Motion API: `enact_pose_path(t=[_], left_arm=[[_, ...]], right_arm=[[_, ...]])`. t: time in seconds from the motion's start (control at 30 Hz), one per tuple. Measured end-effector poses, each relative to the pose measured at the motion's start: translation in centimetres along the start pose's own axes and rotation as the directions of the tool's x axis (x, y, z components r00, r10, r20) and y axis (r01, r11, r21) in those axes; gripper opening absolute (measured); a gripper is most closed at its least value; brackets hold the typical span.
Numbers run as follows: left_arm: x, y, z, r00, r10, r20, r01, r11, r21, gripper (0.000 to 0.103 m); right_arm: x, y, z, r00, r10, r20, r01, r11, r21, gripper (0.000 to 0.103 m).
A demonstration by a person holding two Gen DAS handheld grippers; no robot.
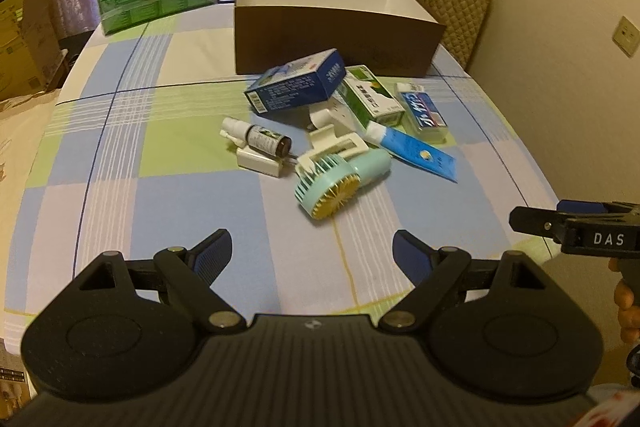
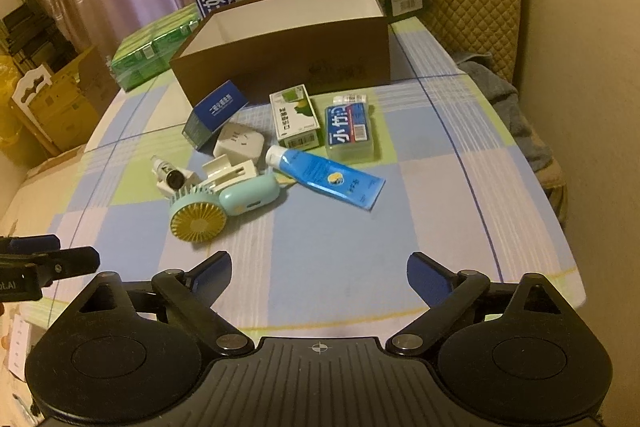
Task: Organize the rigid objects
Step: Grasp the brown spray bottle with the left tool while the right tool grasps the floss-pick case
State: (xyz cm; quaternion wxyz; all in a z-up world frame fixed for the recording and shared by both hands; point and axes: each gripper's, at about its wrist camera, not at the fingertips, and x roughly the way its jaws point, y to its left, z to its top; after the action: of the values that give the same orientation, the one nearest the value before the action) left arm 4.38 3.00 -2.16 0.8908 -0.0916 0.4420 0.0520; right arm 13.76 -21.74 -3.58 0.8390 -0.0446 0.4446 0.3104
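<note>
— Near the table's [image 2: 440,187] far edge, what's in the brown box [image 2: 288,55]?
— Can't tell. Handheld fan [image 2: 208,211], tube [image 2: 324,175], cartons lie piled before it, mid-table. Left gripper [image 1: 312,255] and right gripper [image 2: 320,271]: jaws apart, empty.

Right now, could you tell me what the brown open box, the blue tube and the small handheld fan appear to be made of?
Brown open box: likely cardboard, matte brown outside, white inside, thin straight walls.
Blue tube: probably soft plastic or laminate, glossy, with a flat crimped end and white cap.
Small handheld fan: apparently hard moulded plastic, smooth mint shell, yellow grille.
</note>
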Motion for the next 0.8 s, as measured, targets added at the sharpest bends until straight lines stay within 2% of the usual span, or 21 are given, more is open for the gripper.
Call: enact_pose_path(t=[0.17, 0.5, 0.8], left_arm=[[1.4, 0.3, 1.6, 0.999, 0.038, 0.007, -0.038, 0.998, -0.048, 0.084], [5.1, 0.7, 4.5, 0.992, 0.130, 0.004, -0.128, 0.981, -0.148, 0.084], [7.9, 1.6, 5.7, 0.977, 0.214, -0.023, -0.213, 0.945, -0.246, 0.083]], right_arm=[[1.7, -1.4, 2.3, 0.999, 0.036, 0.001, -0.036, 0.999, -0.016, 0.088], [6.7, -3.9, 7.2, 0.998, 0.059, -0.018, -0.060, 0.994, -0.087, 0.082], [12.6, -4.9, 10.4, 0.995, 0.062, -0.078, -0.073, 0.986, -0.147, 0.073]])
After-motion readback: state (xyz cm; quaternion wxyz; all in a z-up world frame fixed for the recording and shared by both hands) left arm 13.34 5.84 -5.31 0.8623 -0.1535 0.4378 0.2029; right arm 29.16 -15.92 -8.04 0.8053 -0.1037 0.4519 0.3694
